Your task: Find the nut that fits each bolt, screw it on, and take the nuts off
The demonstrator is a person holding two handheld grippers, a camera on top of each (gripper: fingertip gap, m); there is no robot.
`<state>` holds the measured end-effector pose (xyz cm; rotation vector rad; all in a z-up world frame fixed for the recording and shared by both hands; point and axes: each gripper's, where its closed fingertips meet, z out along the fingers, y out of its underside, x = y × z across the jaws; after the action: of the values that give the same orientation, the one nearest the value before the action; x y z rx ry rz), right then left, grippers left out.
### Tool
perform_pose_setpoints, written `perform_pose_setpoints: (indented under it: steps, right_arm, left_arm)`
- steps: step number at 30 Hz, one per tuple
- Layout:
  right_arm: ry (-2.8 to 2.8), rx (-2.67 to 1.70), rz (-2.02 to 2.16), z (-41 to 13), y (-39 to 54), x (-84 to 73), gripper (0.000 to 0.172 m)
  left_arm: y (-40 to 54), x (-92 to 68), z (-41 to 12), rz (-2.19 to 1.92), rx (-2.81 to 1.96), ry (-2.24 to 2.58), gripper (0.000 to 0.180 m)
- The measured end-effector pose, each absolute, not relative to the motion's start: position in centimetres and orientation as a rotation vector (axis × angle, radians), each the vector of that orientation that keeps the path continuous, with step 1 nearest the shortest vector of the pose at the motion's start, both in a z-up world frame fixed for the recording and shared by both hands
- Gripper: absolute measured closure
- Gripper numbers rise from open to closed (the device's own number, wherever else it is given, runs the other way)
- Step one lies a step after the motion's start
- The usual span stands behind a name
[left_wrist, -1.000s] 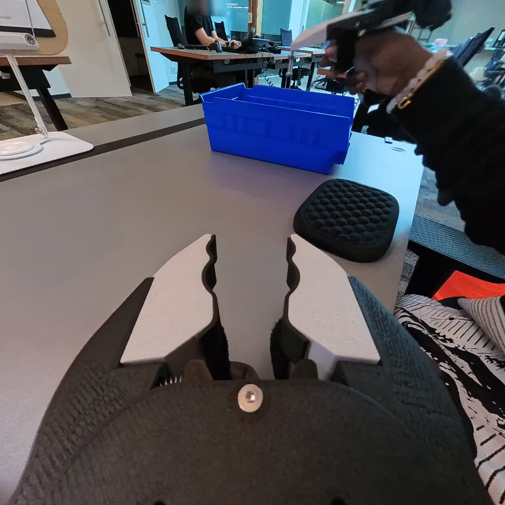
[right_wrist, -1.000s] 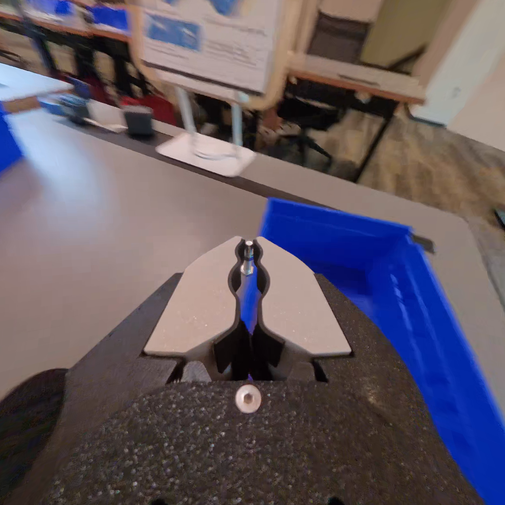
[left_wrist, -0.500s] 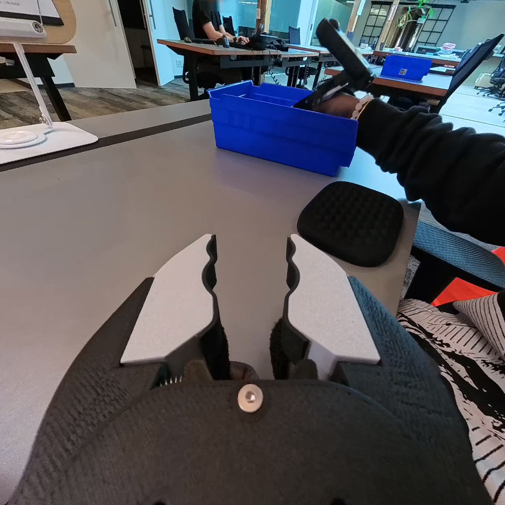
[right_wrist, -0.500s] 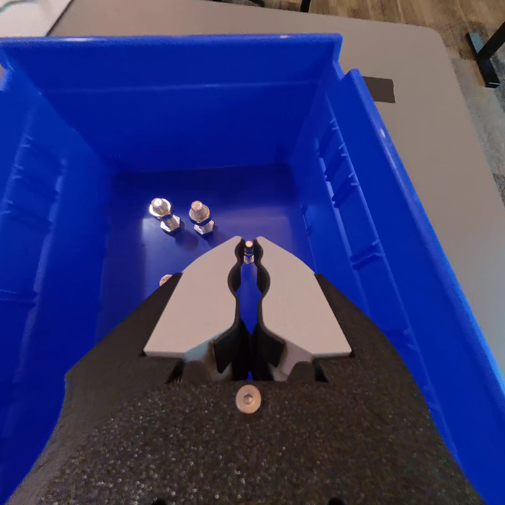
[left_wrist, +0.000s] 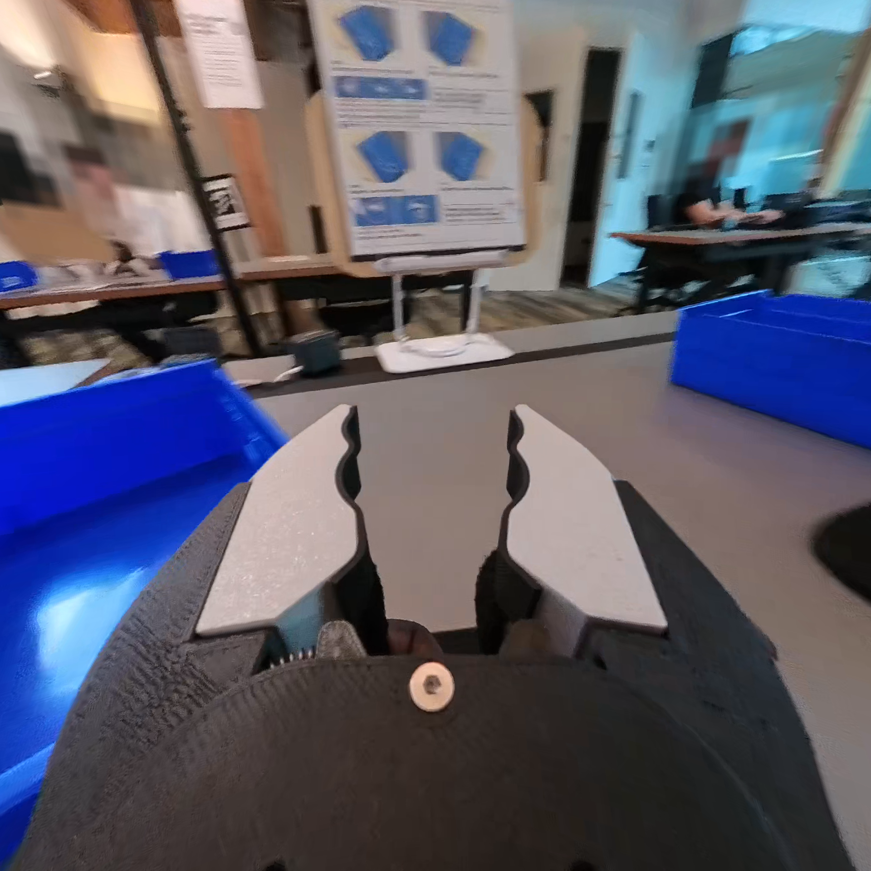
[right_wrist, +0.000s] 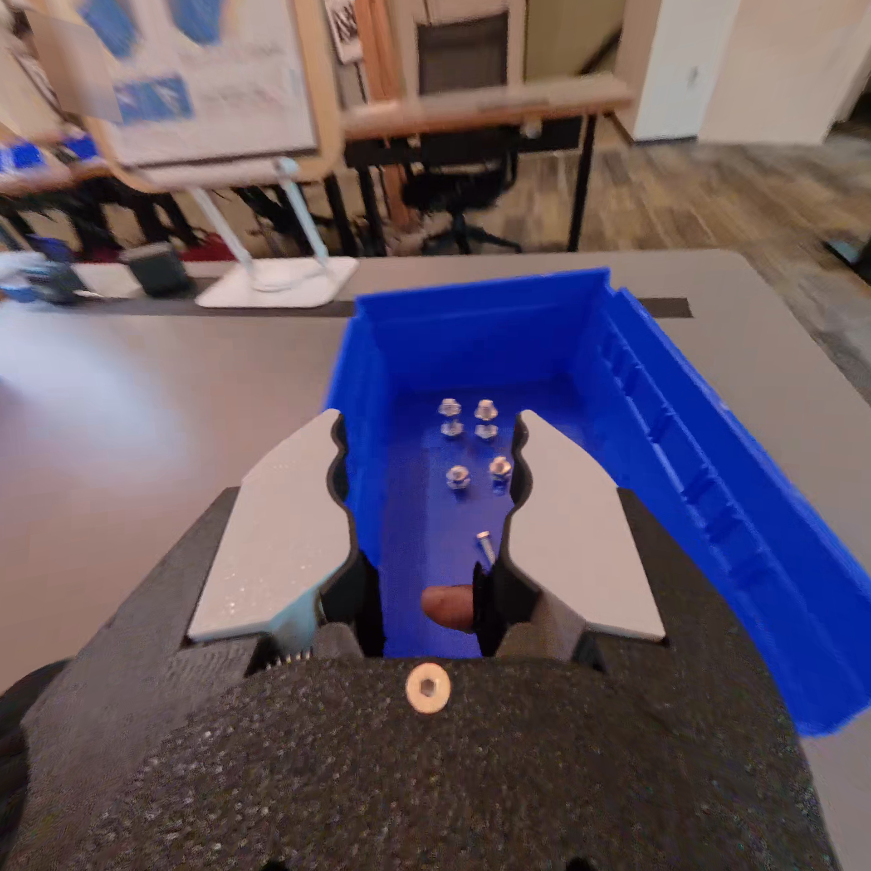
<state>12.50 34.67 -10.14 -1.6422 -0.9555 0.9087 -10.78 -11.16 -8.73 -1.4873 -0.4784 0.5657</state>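
In the right wrist view my right gripper (right_wrist: 429, 419) is open and empty, hovering over the near end of a blue bin (right_wrist: 683, 447). Several silver bolts with nuts (right_wrist: 485, 409) stand on the bin floor, and one small bolt (right_wrist: 484, 546) lies loose on it, close to my right finger. In the left wrist view my left gripper (left_wrist: 432, 419) is open and empty above the grey table (left_wrist: 612, 424). A second blue bin (left_wrist: 94, 471) is close on its left, and the first bin (left_wrist: 777, 367) shows far right.
A black honeycomb pad (left_wrist: 848, 551) lies at the right edge of the table. A white sign stand (left_wrist: 443, 349) and a small dark box (left_wrist: 313, 351) sit at the table's far side. A person's fingertip (right_wrist: 447, 608) shows between my right fingers' bases. There is about 50 cm between the tips of the two grippers. From my right tips it is roughly 12 cm to the small bolt (right_wrist: 484, 546); from my left, 55 cm.
My right gripper opened and let go of the small bolt, which now lies in the bin, then pulled back. My left gripper swung left toward the second bin and opened a little wider.
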Motion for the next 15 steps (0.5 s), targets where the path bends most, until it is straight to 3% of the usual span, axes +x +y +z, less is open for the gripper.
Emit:
perform_pose_setpoints:
  steps: [6, 10, 15]
  right_arm:
    - [-1.141, -1.621, 0.869, -13.5, 28.1, 15.3, 0.096]
    - [-1.235, -1.647, 0.701, -16.4, 27.5, 15.5, 0.101]
    - [-1.305, -1.671, 0.506, -18.8, 28.0, 14.0, 0.148]
  left_arm:
    - [-14.0, -14.8, -13.1, 0.64, -1.641, -0.675, 0.117]
    - [-13.5, -16.0, -15.0, 0.634, -1.721, -0.688, 0.121]
    - [-12.5, -17.7, -15.8, 0.637, -1.78, -0.684, 0.159]
